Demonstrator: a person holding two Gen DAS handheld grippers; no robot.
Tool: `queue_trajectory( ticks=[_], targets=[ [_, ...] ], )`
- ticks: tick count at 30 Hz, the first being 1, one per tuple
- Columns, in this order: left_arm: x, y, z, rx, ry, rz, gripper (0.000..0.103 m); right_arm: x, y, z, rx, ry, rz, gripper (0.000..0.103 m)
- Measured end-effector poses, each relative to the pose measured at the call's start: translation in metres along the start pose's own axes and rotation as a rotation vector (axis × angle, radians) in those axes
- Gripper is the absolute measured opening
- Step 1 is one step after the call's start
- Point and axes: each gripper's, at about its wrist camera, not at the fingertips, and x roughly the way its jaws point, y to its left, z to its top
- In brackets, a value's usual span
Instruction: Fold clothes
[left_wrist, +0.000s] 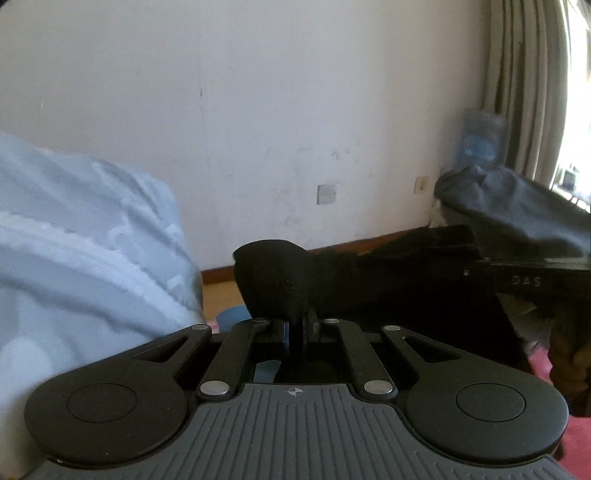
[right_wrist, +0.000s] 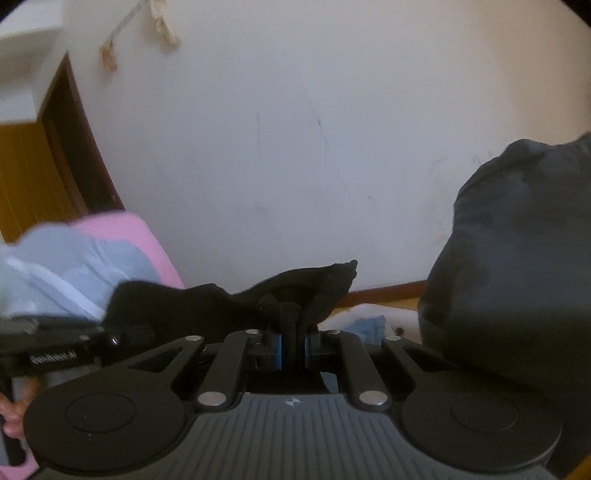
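1. My left gripper (left_wrist: 297, 326) is clenched on one end of a black garment (left_wrist: 280, 273), which bulges up above the closed jaws.
2. From there the black cloth stretches to the right toward the other gripper's dark body, held up in the air in front of a white wall (left_wrist: 258, 110).
3. My right gripper (right_wrist: 293, 341) is clamped on the other end of the garment, bunched between the blue pads (right_wrist: 279, 347).
4. A light blue cloth (left_wrist: 81, 236) lies heaped on my left, near the left gripper.
5. A dark grey cloth (right_wrist: 517, 258) hangs close on the right of the right wrist view.
6. A pink surface (right_wrist: 136, 236) shows behind the blue cloth.
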Motion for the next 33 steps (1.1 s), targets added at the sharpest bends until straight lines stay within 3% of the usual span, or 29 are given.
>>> queue_trajectory(
  ticks=[12, 14, 17, 18, 20, 22, 25, 30, 33],
  targets=[
    [0.035, 0.01, -0.005, 0.067, 0.059, 0.063, 0.008, 0.037, 0.026, -0.011, -0.204, 0.071, -0.168, 0.012],
    [0.039, 0.007, -0.004, 0.083, 0.06, 0.076, 0.013, 0.042, 0.031, -0.015, -0.234, 0.089, -0.205, 0.015],
    [0.044, 0.003, -0.003, 0.107, 0.061, 0.096, 0.02, 0.047, 0.039, -0.018, -0.285, 0.099, -0.279, 0.036],
    [0.046, 0.001, -0.002, 0.116, 0.062, 0.103, 0.02, 0.047, 0.043, -0.018, -0.298, 0.091, -0.296, 0.045],
    [0.049, -0.001, -0.001, 0.132, 0.063, 0.116, 0.021, 0.044, 0.05, -0.018, -0.33, 0.067, -0.316, 0.047],
    [0.052, -0.004, 0.0, 0.142, 0.061, 0.127, 0.021, 0.043, 0.059, -0.02, -0.376, 0.039, -0.344, 0.06],
    [0.048, -0.001, 0.003, 0.114, 0.038, 0.123, 0.022, 0.038, 0.073, -0.022, -0.45, -0.012, -0.382, 0.068],
    [0.032, 0.004, 0.004, 0.102, 0.001, 0.113, 0.024, 0.014, 0.097, -0.024, -0.501, -0.124, -0.371, 0.07],
    [0.025, 0.01, 0.008, 0.087, -0.01, 0.099, 0.025, -0.009, 0.103, -0.023, -0.443, -0.162, -0.338, 0.07]
  ],
)
